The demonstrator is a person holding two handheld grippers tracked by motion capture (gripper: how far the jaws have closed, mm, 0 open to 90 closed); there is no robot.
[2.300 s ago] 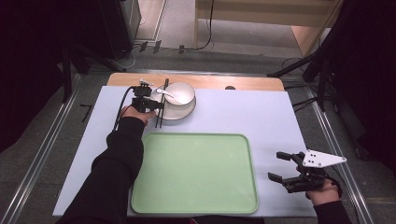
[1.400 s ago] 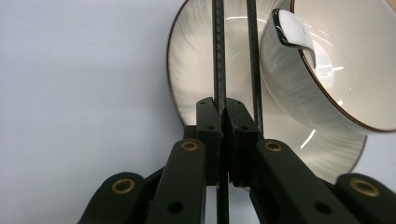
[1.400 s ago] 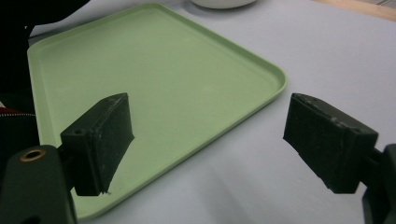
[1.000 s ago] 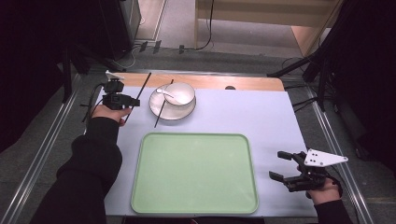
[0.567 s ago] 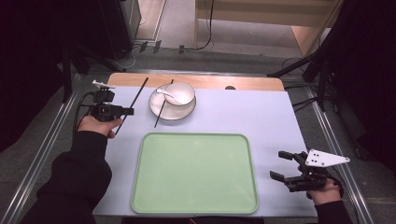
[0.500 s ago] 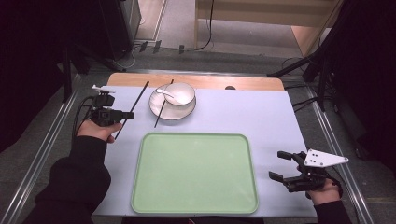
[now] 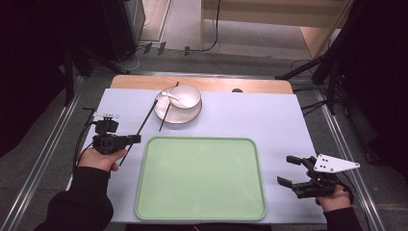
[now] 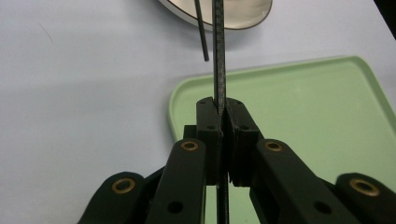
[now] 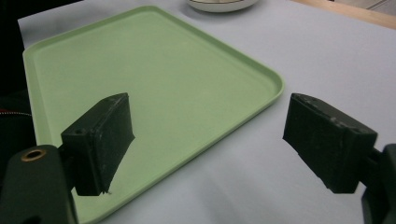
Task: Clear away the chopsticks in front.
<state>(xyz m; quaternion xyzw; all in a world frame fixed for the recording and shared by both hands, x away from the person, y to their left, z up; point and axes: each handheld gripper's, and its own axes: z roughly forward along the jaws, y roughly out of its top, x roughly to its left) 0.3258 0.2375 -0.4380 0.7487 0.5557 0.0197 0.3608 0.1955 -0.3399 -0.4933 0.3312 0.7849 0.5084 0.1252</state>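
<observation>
The left hand-held gripper [image 7: 131,139] is clamped on one thin black chopstick [image 7: 140,129], held at the left of the empty pale green plastic tray [image 7: 200,211]. The second black chopstick [image 7: 167,108] lies against the white ceramic bowl [image 7: 188,97] on the far tabletop [image 7: 269,120], not yet collected. The right hand-held gripper [image 7: 287,170] waits near right, jaws wide and empty.

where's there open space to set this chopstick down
The green tray is bare all over. The table is also free between the bowl and the right gripper. It is crowded at the plate, where the second chopstick leans, and by the left gripper holding the chopstick.
</observation>
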